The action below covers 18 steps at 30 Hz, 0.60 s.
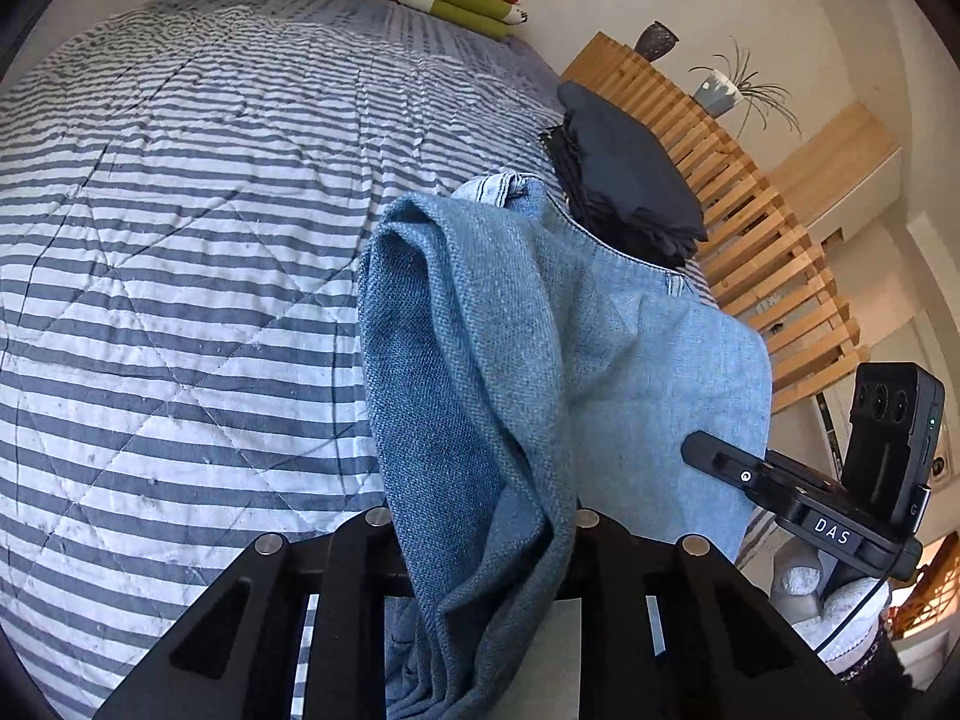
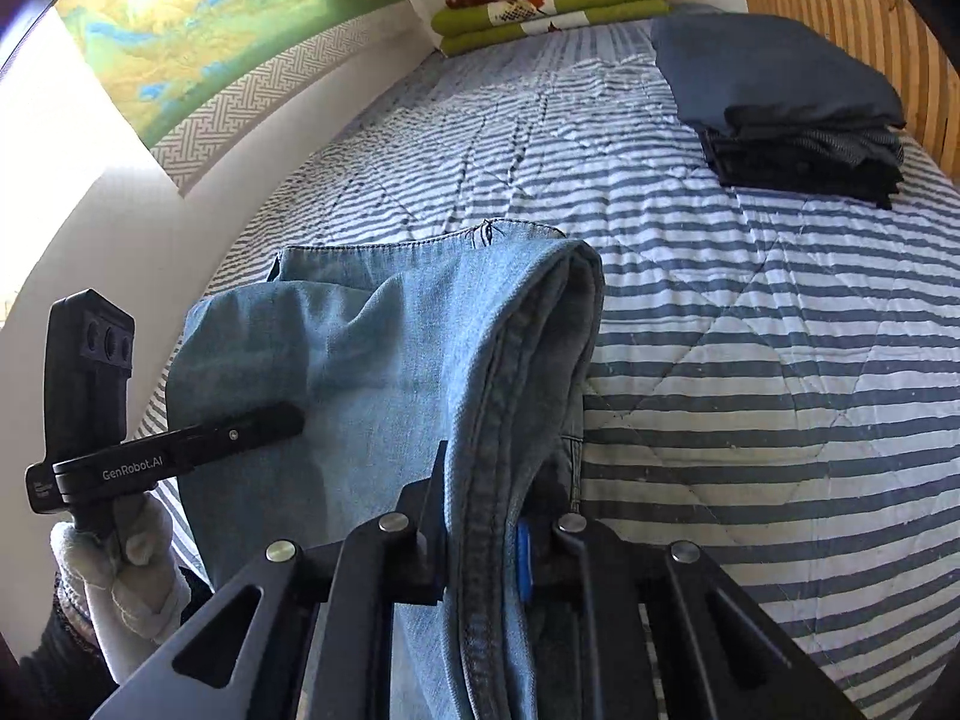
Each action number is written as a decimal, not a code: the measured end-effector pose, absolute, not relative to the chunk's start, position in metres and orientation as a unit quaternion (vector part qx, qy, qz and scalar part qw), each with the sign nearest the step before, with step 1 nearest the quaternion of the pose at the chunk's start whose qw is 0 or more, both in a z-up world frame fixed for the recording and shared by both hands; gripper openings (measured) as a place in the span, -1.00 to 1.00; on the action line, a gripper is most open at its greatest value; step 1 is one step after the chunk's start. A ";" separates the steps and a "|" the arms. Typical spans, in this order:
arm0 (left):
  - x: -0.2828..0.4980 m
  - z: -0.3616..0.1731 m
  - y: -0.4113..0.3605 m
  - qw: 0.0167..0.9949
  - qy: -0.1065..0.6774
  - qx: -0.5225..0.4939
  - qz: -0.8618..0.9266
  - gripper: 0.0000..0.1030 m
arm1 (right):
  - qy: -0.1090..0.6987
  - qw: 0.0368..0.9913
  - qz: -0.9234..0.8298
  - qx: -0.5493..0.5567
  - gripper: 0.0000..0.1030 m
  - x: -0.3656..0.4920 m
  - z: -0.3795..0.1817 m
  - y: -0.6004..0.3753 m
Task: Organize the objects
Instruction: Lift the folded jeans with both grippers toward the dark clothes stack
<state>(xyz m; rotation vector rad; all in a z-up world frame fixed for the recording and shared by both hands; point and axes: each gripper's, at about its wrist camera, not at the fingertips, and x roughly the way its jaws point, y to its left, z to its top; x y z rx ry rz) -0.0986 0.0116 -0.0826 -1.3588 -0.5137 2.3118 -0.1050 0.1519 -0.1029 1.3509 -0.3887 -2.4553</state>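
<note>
Both grippers clamped on the jeans (image 1: 480, 360): L gripper (image 1: 480, 546) and R gripper (image 2: 480, 540) each pinch a folded edge. Denim hangs betw them, above striped quilt (image 2: 750, 360). Dark folded stack (image 2: 798, 120) well apart.

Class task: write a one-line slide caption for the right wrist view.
Right gripper clamps folded jeans above the striped bed.

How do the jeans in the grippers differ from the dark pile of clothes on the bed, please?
The jeans are light blue denim; the dark pile is navy and black. The jeans hang bunched from both grippers, while the pile lies flat and neatly stacked by the slatted headboard. Both are clothing over the striped quilt.
</note>
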 end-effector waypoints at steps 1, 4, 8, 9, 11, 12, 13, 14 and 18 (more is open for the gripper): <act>-0.094 -0.075 0.012 0.208 -0.184 -0.482 0.831 -0.56 | -0.136 0.157 -0.861 0.465 -0.73 -0.099 -0.095 0.152; -0.086 -0.050 0.019 0.225 -0.186 -0.466 0.835 -0.57 | -0.131 0.159 -0.872 0.443 -0.74 -0.079 -0.072 0.156; -0.084 -0.011 0.043 0.254 -0.167 -0.441 0.845 -0.58 | -0.130 0.150 -0.890 0.410 -0.74 -0.062 -0.039 0.171; -0.087 -0.001 0.051 0.262 -0.161 -0.434 0.847 -0.59 | -0.130 0.146 -0.895 0.401 -0.74 -0.059 -0.030 0.177; -0.092 0.022 0.067 0.277 -0.153 -0.420 0.851 -0.59 | -0.134 0.137 -0.904 0.382 -0.74 -0.057 -0.011 0.190; -0.097 0.033 0.077 0.284 -0.147 -0.412 0.853 -0.59 | -0.134 0.132 -0.909 0.373 -0.74 -0.055 -0.002 0.197; -0.102 0.044 0.086 0.290 -0.142 -0.405 0.855 -0.59 | -0.130 0.127 -0.914 0.363 -0.74 -0.054 0.008 0.204; -0.108 0.054 0.095 0.296 -0.141 -0.399 0.856 -0.59 | -0.126 0.120 -0.920 0.352 -0.74 -0.054 0.019 0.211; -0.140 0.100 0.136 0.316 -0.125 -0.372 0.864 -0.59 | -0.114 0.092 -0.938 0.315 -0.74 -0.064 0.057 0.240</act>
